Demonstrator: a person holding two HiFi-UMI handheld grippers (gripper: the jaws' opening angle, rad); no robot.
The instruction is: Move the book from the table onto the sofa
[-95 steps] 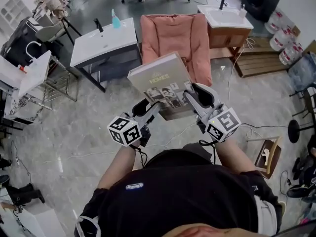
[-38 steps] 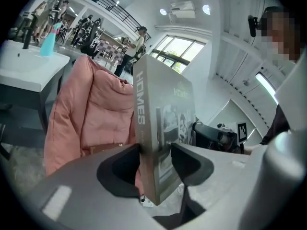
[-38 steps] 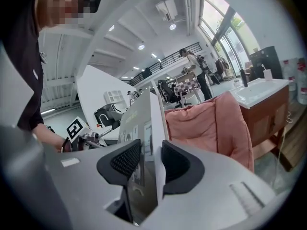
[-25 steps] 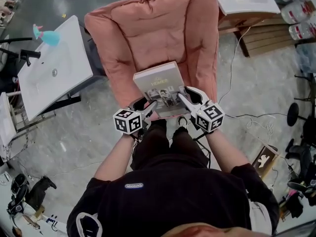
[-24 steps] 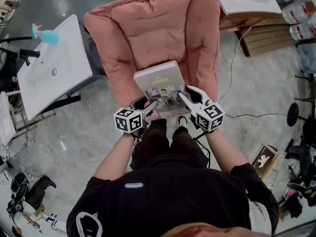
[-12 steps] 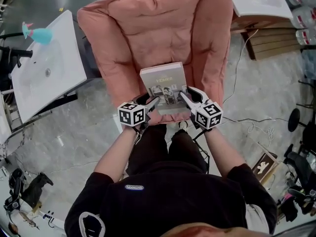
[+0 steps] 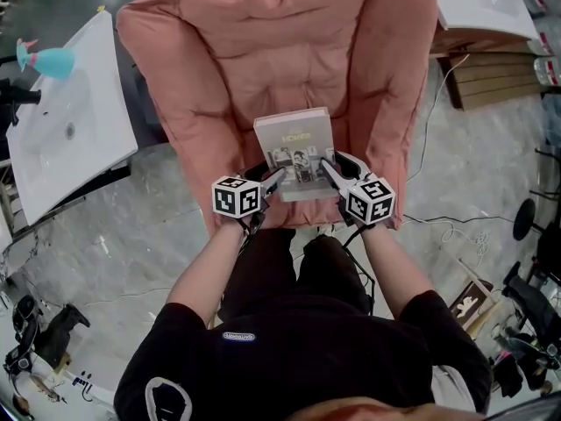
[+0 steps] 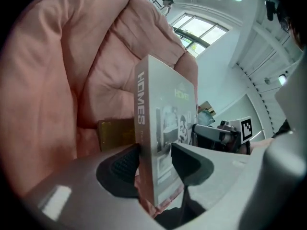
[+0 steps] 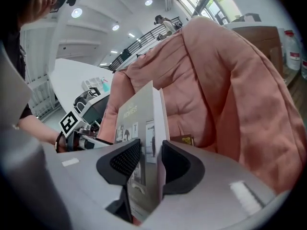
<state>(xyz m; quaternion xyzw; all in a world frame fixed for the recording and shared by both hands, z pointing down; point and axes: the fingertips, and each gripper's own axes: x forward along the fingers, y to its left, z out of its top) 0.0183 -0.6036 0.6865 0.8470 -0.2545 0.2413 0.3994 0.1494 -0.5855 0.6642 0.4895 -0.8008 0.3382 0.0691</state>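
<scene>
A grey hardback book (image 7: 297, 151) with photos on its cover hangs low over the seat of the pink sofa (image 7: 263, 51). My left gripper (image 7: 271, 182) is shut on the book's near left edge, and my right gripper (image 7: 327, 172) is shut on its near right edge. In the left gripper view the black pads clamp the book (image 8: 165, 128) at its spine side, with the sofa cushion (image 8: 62, 71) behind. The right gripper view has the book (image 9: 144, 123) squeezed between both pads, in front of the sofa back (image 9: 201, 75). Whether the book touches the seat I cannot tell.
A white washbasin counter (image 7: 61, 139) with a turquoise bottle (image 7: 44, 60) stands left of the sofa. Another white counter (image 7: 491, 3) and wooden pallets (image 7: 500, 82) are at the right. Cables (image 7: 447, 217) lie on the marble floor. A small gold label (image 8: 115, 133) is sewn on the seat.
Both grippers have sunk with the book toward the sofa seat, and the sofa now fills more of the head view. The grips on the book are unchanged.
</scene>
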